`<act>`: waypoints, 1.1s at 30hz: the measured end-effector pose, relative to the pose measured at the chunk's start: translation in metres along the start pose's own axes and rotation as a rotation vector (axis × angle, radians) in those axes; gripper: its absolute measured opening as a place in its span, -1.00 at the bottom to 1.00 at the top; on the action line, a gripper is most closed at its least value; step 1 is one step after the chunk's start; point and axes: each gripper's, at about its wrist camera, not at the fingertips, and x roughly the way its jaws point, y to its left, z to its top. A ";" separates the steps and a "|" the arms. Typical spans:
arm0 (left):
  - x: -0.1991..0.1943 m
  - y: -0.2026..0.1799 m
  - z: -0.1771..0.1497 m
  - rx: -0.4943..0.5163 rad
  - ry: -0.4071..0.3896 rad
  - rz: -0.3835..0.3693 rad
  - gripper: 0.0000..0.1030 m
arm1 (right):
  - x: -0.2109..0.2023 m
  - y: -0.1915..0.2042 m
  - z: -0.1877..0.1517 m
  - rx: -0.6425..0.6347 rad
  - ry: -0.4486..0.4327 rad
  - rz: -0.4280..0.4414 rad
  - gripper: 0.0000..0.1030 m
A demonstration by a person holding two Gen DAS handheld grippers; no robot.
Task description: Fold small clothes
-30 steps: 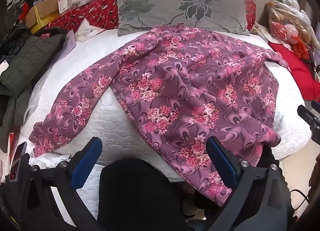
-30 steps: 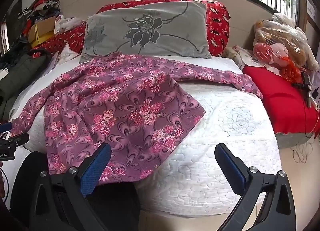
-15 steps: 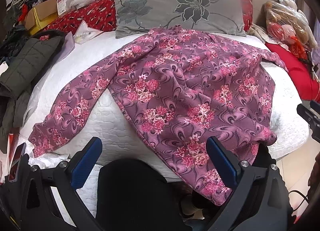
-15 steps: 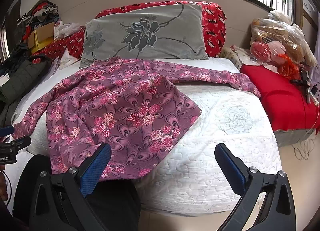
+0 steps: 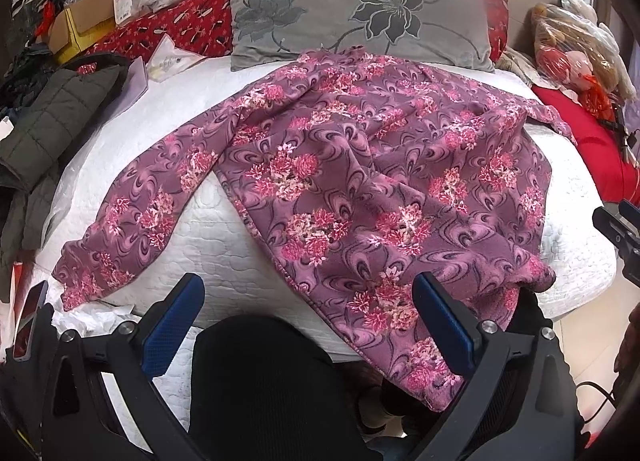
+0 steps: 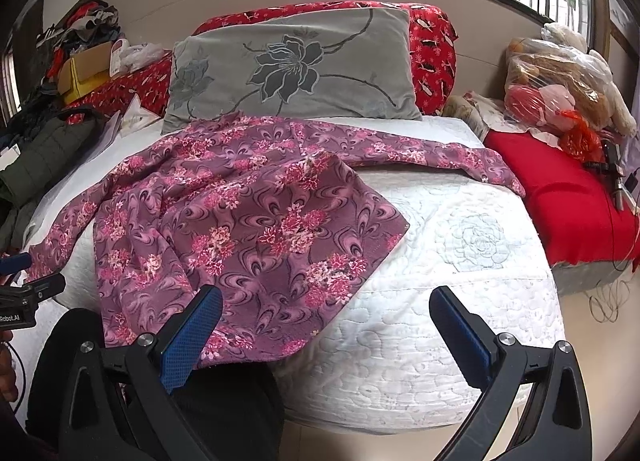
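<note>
garment: purple floral top, spread loose over white quilted mattress; centre of both views, collar end up near grey flower pillow at top centre.
lay: not flat. One sleeve trails to lower left of left-wrist view; other sleeve runs toward red cushion at right of right-wrist view. Hem corner hangs over near bed edge, bottom centre.
L gripper: jaws wide apart, nothing held, low in frame, hovering short of the hem.
R gripper: jaws wide apart, empty; L-side finger over hem edge, can't tell if touching.
step: judged pre-grasp, approach. No fold made yet.
next: prob. pinch hem or a sleeve w/ each tool, pull flat, then fold sleeves in. Needs jaws down onto one cloth layer, not the quilt.
clutter: dark jacket at left edge, clear of work area.
</note>
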 end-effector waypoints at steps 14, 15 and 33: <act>0.018 0.004 0.002 -0.017 0.042 -0.015 1.00 | 0.016 0.002 0.001 0.000 0.037 0.005 0.99; 0.020 0.004 0.002 -0.021 0.047 -0.020 1.00 | 0.018 0.003 0.001 -0.002 0.041 0.006 0.99; 0.093 0.061 0.010 -0.366 0.366 -0.173 1.00 | 0.102 -0.081 0.025 0.283 0.143 -0.025 0.97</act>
